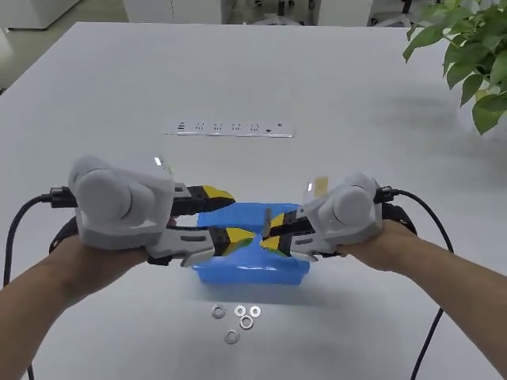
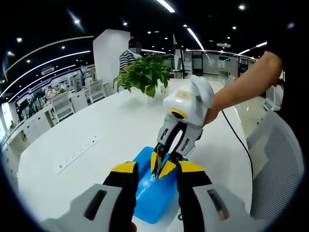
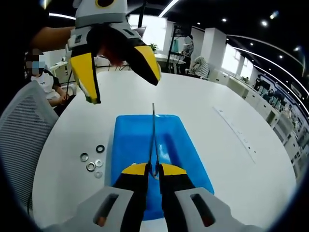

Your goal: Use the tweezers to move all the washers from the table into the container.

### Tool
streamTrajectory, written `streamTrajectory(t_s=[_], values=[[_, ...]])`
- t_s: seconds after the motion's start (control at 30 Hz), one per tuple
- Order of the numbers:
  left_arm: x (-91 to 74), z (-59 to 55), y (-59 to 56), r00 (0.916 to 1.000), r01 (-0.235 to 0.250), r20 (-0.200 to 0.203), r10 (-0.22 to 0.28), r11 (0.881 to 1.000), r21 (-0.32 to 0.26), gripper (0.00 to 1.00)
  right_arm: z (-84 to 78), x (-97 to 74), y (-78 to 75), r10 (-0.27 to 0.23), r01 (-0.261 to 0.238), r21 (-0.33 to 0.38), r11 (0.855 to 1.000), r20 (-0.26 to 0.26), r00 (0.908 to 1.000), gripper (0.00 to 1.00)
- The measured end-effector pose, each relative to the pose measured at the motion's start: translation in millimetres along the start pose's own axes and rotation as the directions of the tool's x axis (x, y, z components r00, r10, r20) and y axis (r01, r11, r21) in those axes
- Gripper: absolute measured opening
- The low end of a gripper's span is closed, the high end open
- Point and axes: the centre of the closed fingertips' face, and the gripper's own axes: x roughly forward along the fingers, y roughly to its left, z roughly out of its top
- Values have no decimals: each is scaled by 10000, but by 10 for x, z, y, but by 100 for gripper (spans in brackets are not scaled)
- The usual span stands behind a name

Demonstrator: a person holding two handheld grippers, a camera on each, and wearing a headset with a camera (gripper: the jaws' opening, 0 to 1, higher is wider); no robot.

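Note:
Several metal washers (image 1: 238, 317) lie in a loose cluster on the white table (image 1: 238, 71), just in front of a blue container (image 1: 253, 265). In the right gripper view the washers (image 3: 91, 162) sit left of the container (image 3: 166, 145). My right gripper (image 1: 271, 237) hovers over the container, shut on thin steel tweezers (image 3: 153, 130) that point forward over the container's inside. My left gripper (image 1: 230, 215) faces it from the left with its yellow-tipped jaws apart and nothing between them. In the left gripper view the container (image 2: 149, 193) lies below my open jaws.
A white power strip (image 1: 230, 128) lies flat at mid-table. A leafy plant (image 1: 475, 55) stands at the far right corner. Black cables trail from both grippers. A mesh chair (image 3: 24, 145) stands beside the table, with people seated farther off.

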Motion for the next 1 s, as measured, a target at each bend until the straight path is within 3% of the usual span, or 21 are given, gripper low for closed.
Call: streamTrajectory(t_s=[0.27,1.0], values=[[140,17,-15,9997,229,-64,-228,9996,157,28,-7,39,36,269,-271,-161,9995,-130,9996,11],[307,-150,-62,9940,863,-691,-846,9960,226,15,-77,125,99,724,-739,-287,9969,-492,9962,11]])
